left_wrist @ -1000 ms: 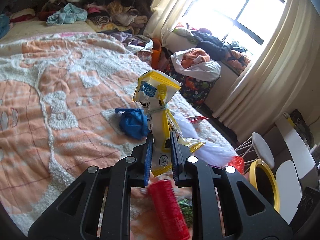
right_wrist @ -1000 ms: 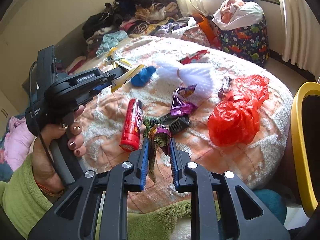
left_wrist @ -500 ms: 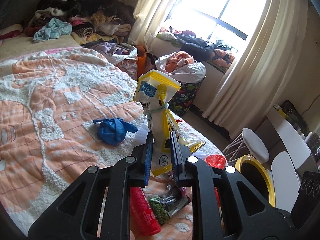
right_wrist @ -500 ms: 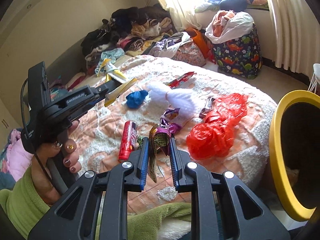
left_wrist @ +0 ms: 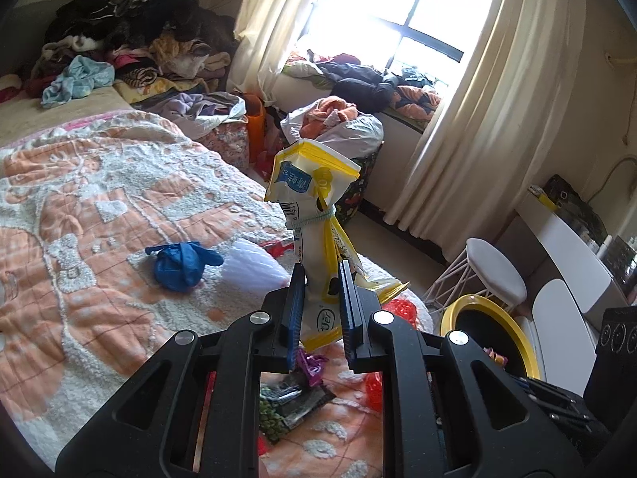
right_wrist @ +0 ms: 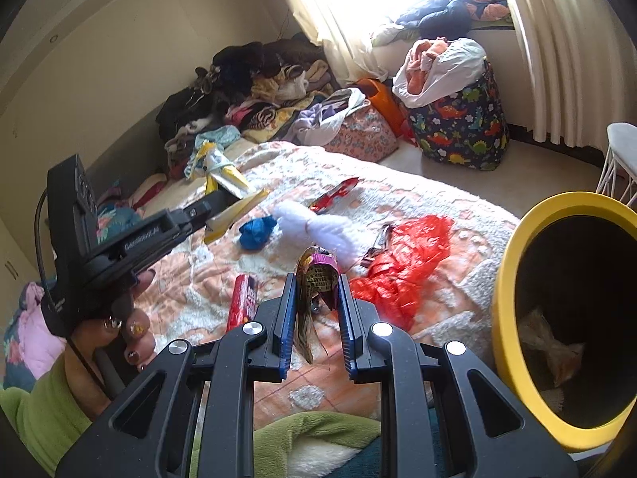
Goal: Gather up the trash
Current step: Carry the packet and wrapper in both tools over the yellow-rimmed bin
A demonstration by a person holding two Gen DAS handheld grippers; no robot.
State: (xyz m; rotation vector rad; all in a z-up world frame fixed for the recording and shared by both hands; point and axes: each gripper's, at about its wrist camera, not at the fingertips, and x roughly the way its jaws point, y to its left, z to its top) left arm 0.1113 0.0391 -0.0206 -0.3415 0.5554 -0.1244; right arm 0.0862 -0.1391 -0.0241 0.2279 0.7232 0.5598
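My left gripper (left_wrist: 321, 275) is shut on a yellow and white snack bag (left_wrist: 314, 183), held upright above the bed; it also shows in the right wrist view (right_wrist: 223, 183). My right gripper (right_wrist: 316, 283) is shut on a purple and gold wrapper (right_wrist: 316, 275), held above the bed's edge. The yellow-rimmed black bin (right_wrist: 513, 279) stands to the right, close to the right gripper, with some trash inside; it also shows in the left wrist view (left_wrist: 517, 330). On the bed lie a red plastic bag (right_wrist: 402, 275), a red can (right_wrist: 243, 298), a blue wad (right_wrist: 256, 231) and a white bag (right_wrist: 318, 227).
The orange and white bedspread (left_wrist: 79, 215) covers the bed. Piles of clothes (left_wrist: 131, 40) lie at the far end. A dinosaur-print bag (right_wrist: 458, 123) and a white stool (left_wrist: 493, 271) stand on the floor near the curtained window. A green and black wrapper (left_wrist: 286, 402) lies under the left gripper.
Both grippers have moved right and back from the bed toward the bin, still holding their trash. The bin now fills more of the right wrist view.
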